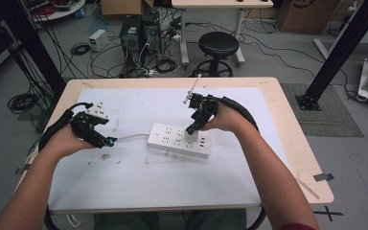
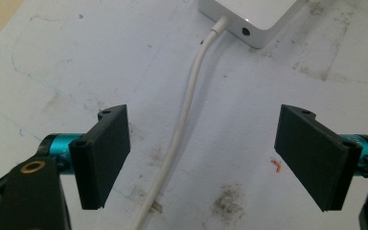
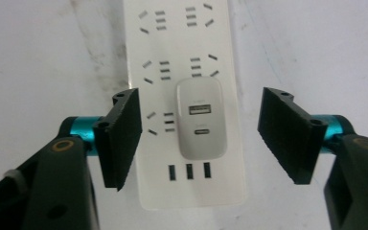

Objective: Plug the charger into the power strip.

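Lab — cable-strewn floor [image 1: 84, 50], computer towers [image 1: 139, 32], black stool [image 1: 218, 45]

surface: wooden table [image 1: 302, 143] — white mat [image 1: 139, 177] | on mat: power strip [image 1: 170, 136] — cord [image 1: 127, 138]

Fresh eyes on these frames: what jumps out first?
The white power strip at the table's middle, with a white charger plugged into it. The right gripper hangs over the charger, jaws open on either side and not touching. The left gripper straddles the strip's cable, also open.
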Demonstrator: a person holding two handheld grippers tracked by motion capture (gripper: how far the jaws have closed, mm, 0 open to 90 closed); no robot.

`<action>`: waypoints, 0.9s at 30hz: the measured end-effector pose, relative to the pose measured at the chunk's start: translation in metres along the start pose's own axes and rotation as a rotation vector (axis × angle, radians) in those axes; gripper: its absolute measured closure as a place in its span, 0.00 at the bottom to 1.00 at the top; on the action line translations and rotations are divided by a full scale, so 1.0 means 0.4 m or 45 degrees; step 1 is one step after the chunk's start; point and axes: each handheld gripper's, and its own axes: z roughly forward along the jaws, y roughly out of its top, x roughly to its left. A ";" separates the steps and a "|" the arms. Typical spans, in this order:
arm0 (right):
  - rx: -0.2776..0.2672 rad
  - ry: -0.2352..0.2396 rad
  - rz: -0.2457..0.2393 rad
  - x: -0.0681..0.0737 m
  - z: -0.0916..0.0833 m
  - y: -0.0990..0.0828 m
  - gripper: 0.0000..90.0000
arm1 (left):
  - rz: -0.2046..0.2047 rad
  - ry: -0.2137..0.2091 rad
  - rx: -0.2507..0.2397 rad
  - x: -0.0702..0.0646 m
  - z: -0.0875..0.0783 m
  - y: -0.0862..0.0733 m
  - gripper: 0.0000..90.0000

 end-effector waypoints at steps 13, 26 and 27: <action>-0.309 0.007 0.055 0.033 -0.073 -0.087 0.28 | 0.064 -0.008 -0.067 -0.012 -0.016 0.025 0.22; -0.518 -0.009 0.132 0.058 -0.096 -0.180 0.23 | 0.111 -0.014 -0.250 -0.024 -0.029 0.039 0.22; -0.518 -0.009 0.132 0.058 -0.096 -0.180 0.23 | 0.111 -0.014 -0.250 -0.024 -0.029 0.039 0.22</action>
